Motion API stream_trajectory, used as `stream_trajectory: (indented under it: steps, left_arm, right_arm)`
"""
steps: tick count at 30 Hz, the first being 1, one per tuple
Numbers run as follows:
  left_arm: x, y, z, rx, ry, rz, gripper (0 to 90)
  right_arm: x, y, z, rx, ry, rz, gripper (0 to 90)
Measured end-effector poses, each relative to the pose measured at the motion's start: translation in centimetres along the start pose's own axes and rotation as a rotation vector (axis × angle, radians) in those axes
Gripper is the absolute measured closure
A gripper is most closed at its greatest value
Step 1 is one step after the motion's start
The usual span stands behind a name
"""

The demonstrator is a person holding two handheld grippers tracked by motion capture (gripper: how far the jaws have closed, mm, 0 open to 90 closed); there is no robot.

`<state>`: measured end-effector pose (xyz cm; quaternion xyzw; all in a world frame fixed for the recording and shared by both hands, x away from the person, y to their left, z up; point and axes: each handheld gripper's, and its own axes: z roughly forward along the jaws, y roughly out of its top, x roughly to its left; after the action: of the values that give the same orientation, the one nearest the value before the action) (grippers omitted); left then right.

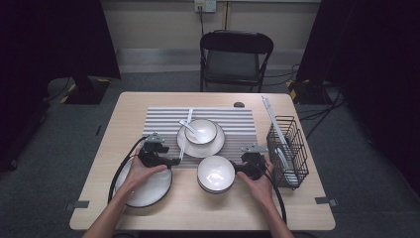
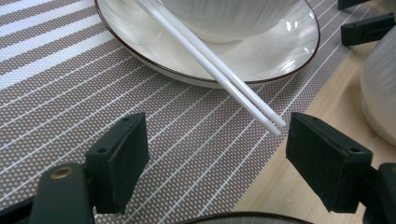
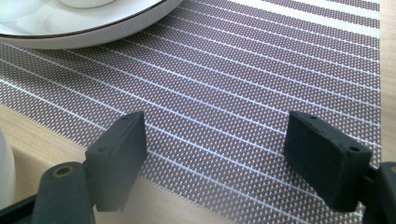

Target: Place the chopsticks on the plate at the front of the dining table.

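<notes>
So, both my claws are sitting low over the wooden table (image 1: 99, 173), smooth pale wood grain, and it runs out past them on every side. Next biggest thing is the striped placemat (image 1: 163, 121), a woven mesh with grey and white bands, lying right ahead of both claws and under their tips.

My left gripper (image 2: 217, 154) has its jaws standing wide apart, nothing pinched between them. Right gripper (image 3: 215, 156) same deal, jaws spread with just bare mat weave in the gap.

Under my left hand, on the near side of that claw, is a big round glossy plate (image 1: 148, 191) with a dark rim. Just ahead of the left claw, touching distance, is another shallow glazed plate (image 2: 280, 51), thin brown line round the edge, with a ribbed white bowl (image 2: 224, 16) sitting in it and a spoon (image 1: 190, 127) inside.

The bit I'm actually lined up on: the white chopsticks (image 2: 210, 60), two slim smooth sticks side by side, leaning off that plate's rim with their tips coming down onto the mat just ahead of my left claw's gap, closer to the right-hand pad. Not touching either pad.

Between my two claws is a second round bowl (image 1: 216, 173), shiny white. Off past my right claw stands a black wire rack (image 1: 289, 148).
</notes>
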<state>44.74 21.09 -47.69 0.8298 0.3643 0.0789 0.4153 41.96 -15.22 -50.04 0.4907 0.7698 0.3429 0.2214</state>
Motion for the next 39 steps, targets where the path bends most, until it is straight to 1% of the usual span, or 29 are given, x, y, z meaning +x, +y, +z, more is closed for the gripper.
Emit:
stream_trajectory:
  steps: [2,3,4,5,6,9,10,11,12,13,14,15,17,19,21,23,24,25,27,28,29,31,33,35,36,37,38,39]
  left_arm:
    - [0.2,0.0,-0.3,-0.007,0.0,-0.007,21.1]
    - [0.2,0.0,-0.3,-0.002,0.005,-0.007,21.3]
    - [0.3,-0.1,-0.3,0.002,0.003,-0.001,21.3]
    - [0.3,-0.1,-0.2,0.006,0.006,-0.009,21.3]
    - [0.4,-0.2,-0.1,0.006,-0.003,-0.009,21.2]
    - [0.2,0.0,0.1,0.001,0.005,0.001,21.3]
    - [0.3,0.0,0.1,-0.002,-0.001,-0.005,21.3]
    - [0.3,0.0,0.2,0.005,0.005,0.0,21.3]
    - [0.3,0.0,0.2,0.004,0.008,-0.009,21.0]
    - [0.2,0.1,0.2,0.002,0.009,-0.009,21.3]
    - [0.2,0.1,0.2,0.001,0.002,-0.001,21.5]
    - [0.0,0.1,0.1,-0.006,-0.004,-0.006,21.4]
    - [0.1,0.2,-0.1,-0.01,-0.004,-0.002,21.5]
    - [0.3,0.1,-0.1,-0.01,0.012,-0.012,22.0]
    - [0.6,0.0,-0.1,-0.004,0.017,-0.018,22.0]
    - [0.6,0.0,0.0,0.003,0.041,-0.024,22.7]
    - [0.6,0.0,0.2,0.001,0.039,-0.03,22.9]
    - [0.6,0.0,0.2,0.01,0.034,-0.029,22.9]
    - [0.4,0.0,0.5,0.019,0.043,-0.011,23.0]
    - [0.3,0.0,0.5,0.014,0.038,-0.016,23.0]
    - [0.3,0.1,0.6,0.015,0.039,-0.009,23.1]
    - [0.2,0.1,0.6,0.006,0.037,-0.008,23.0]
    - [0.2,0.1,0.6,0.003,0.032,-0.016,22.7]
    - [0.3,0.1,0.6,0.008,0.032,-0.008,22.6]
    - [0.3,0.2,0.6,0.006,0.032,-0.01,22.5]
    - [0.3,0.2,0.8,-0.005,0.028,-0.023,22.3]
    - [0.2,0.3,0.9,0.0,0.032,-0.019,22.3]
    - [0.1,0.3,1.0,0.002,0.038,-0.006,22.3]
  right_arm:
    - [0.0,0.0,0.0,0.0,0.0,0.0,20.4]
    - [0.0,0.0,0.0,0.0,0.001,-0.001,20.4]
    - [0.0,0.0,0.0,0.0,0.0,0.0,20.4]
    - [0.0,0.0,0.0,0.0,0.0,0.0,20.4]
    - [0.0,0.0,0.0,-0.001,0.001,-0.001,20.4]
    - [0.0,0.0,0.0,0.001,0.001,-0.001,20.4]
    - [0.0,0.0,0.0,0.0,0.0,0.001,20.4]
    - [0.0,0.0,0.0,0.001,0.001,-0.001,20.4]
    - [0.0,0.0,0.0,0.0,0.001,-0.001,20.4]
    - [0.0,0.0,0.0,0.001,0.001,-0.001,20.4]
    - [0.0,0.0,0.0,0.001,0.001,-0.001,20.4]
    - [0.0,0.0,0.0,0.0,0.001,-0.001,20.4]
    - [0.0,0.0,0.0,0.0,0.001,-0.001,20.4]
    - [0.0,0.0,0.0,0.0,0.0,0.0,20.4]
    - [0.0,0.0,0.0,0.0,0.001,-0.001,20.4]
    - [0.0,0.0,0.0,0.001,0.001,-0.001,20.4]
    - [0.0,0.0,0.0,0.001,0.001,-0.001,20.4]
    - [0.0,0.0,0.0,0.0,0.001,-0.001,20.4]
    - [0.0,0.0,0.0,0.001,0.001,-0.001,20.4]
    - [0.0,0.0,0.0,0.001,0.001,-0.001,20.4]
    - [0.0,0.0,0.0,0.001,0.001,-0.001,20.4]
    - [0.0,0.0,0.0,0.0,0.001,-0.001,20.4]
    - [0.0,0.0,0.0,0.0,0.001,-0.001,20.4]
    - [0.0,0.0,0.0,0.0,0.001,-0.001,20.4]
    - [0.0,0.0,0.0,0.001,0.001,-0.001,20.4]
    - [0.0,0.0,0.0,0.001,0.001,-0.001,20.4]
    - [0.0,0.0,0.0,0.001,0.001,-0.001,20.4]
    - [0.0,0.0,0.0,0.001,0.001,-0.001,20.4]
